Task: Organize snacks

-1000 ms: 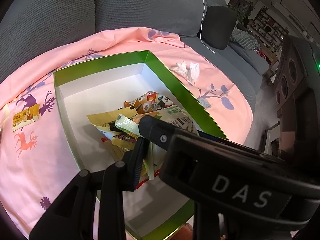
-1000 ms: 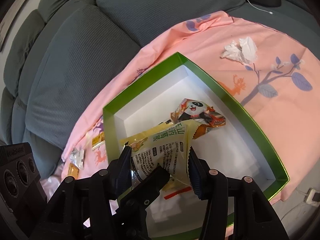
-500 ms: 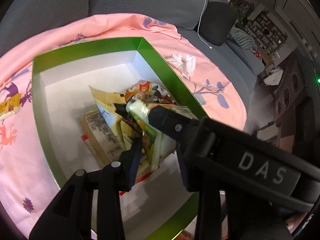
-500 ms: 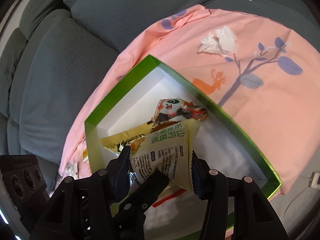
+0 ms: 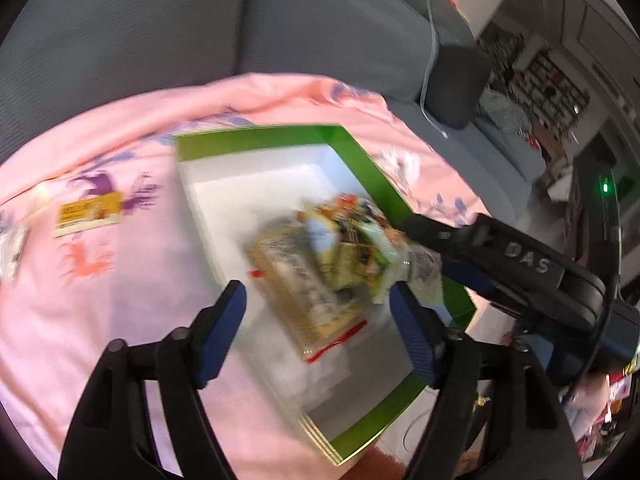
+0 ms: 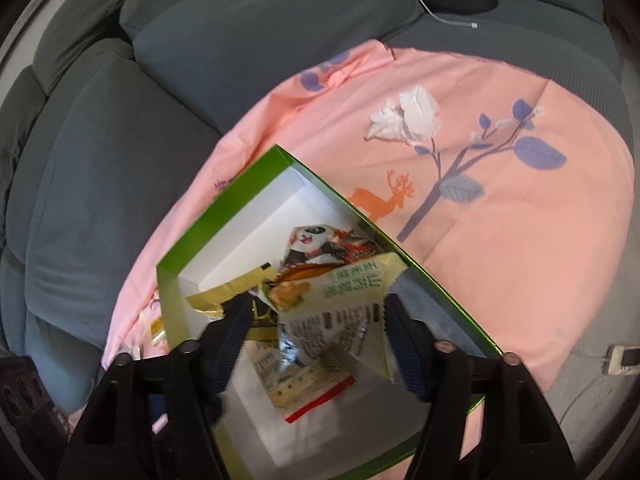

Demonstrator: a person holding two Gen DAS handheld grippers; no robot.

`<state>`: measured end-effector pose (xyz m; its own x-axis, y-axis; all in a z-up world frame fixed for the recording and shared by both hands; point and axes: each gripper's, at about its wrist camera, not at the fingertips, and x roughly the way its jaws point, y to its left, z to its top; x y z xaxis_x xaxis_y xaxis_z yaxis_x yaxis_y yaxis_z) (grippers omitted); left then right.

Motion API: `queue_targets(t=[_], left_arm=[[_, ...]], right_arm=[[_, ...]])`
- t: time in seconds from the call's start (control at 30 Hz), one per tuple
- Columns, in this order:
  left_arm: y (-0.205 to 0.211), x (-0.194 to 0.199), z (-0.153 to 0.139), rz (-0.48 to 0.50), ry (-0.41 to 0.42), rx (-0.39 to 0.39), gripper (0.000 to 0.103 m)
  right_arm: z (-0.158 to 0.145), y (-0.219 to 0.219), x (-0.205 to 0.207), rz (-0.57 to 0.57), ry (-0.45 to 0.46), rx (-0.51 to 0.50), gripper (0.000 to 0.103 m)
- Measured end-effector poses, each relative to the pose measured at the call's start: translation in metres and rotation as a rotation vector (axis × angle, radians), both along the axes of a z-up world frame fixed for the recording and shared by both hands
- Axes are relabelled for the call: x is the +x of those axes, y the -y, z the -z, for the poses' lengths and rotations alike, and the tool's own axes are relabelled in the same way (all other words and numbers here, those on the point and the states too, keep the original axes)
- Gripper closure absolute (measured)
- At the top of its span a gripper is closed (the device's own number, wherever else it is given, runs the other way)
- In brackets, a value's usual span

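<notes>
Over the green-rimmed box (image 6: pixel 224 204) on the sofa, my right gripper (image 6: pixel 316 332) hung with its jaws spreading apart, a pale green-printed snack packet (image 6: pixel 340 312) lying loose between the pads, its right edge at or just beside the right pad, while the left pad stood clear of it. My left gripper (image 5: pixel 316 312) was likewise opening, nothing pressed between its blue pads; below the gap lay a flat tan packet with a red strip (image 5: pixel 308 312) on the box's white floor. Only the left view, smeared by motion, caught my other tool reaching in from the right, and a yellow packet (image 5: pixel 88 214) out on the pink printed cloth (image 5: pixel 120 300), beside the box's left wall. The right view was sharp: a panda-printed packet (image 6: pixel 320 244) sat beyond the green one, against the far right wall, with a gold wrapper (image 6: pixel 216 300) to the left. Farther off on the cloth, that view showed a crumpled white tissue (image 6: pixel 404 118) well apart from the box, a mere blur in the left view. Behind rose the grey sofa cushions (image 6: pixel 248 32), a white cable (image 5: pixel 430 60) trailing down them.
</notes>
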<state>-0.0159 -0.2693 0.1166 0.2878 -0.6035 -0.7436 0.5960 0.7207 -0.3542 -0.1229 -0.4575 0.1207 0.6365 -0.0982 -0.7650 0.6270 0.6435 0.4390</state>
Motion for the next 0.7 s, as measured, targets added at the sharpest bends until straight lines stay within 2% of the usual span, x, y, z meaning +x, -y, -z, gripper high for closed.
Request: queue_targets(t=[0.23,0.4,0.47,0.5,0.7], left_arm=[[-0.091,0.011,-0.008,-0.216,0.026,0.039,0.023],[-0.154,0.016,-0.004,-0.354,0.012,0.088,0.023],[-0.179,0.016,-0.001,-0.409,0.015,0.117,0.017],[-0.19,0.016,0.0,-0.427,0.017,0.127,0.011],[-0.264,0.013,0.017,-0.57,0.023,0.144,0.005]], right_arm=[[-0.027,-0.03,0.002,-0.057,0.088,-0.077,0.025],[-0.033,-0.064,0.021,-0.184,0.115,-0.085,0.02],[-0.035,-0.078,0.03,-0.23,0.116,-0.093,0.019],[-0.036,-0.087,0.035,-0.257,0.116,-0.1,0.018],[-0.027,-0.133,0.067,-0.383,0.078,-0.125,0.017]])
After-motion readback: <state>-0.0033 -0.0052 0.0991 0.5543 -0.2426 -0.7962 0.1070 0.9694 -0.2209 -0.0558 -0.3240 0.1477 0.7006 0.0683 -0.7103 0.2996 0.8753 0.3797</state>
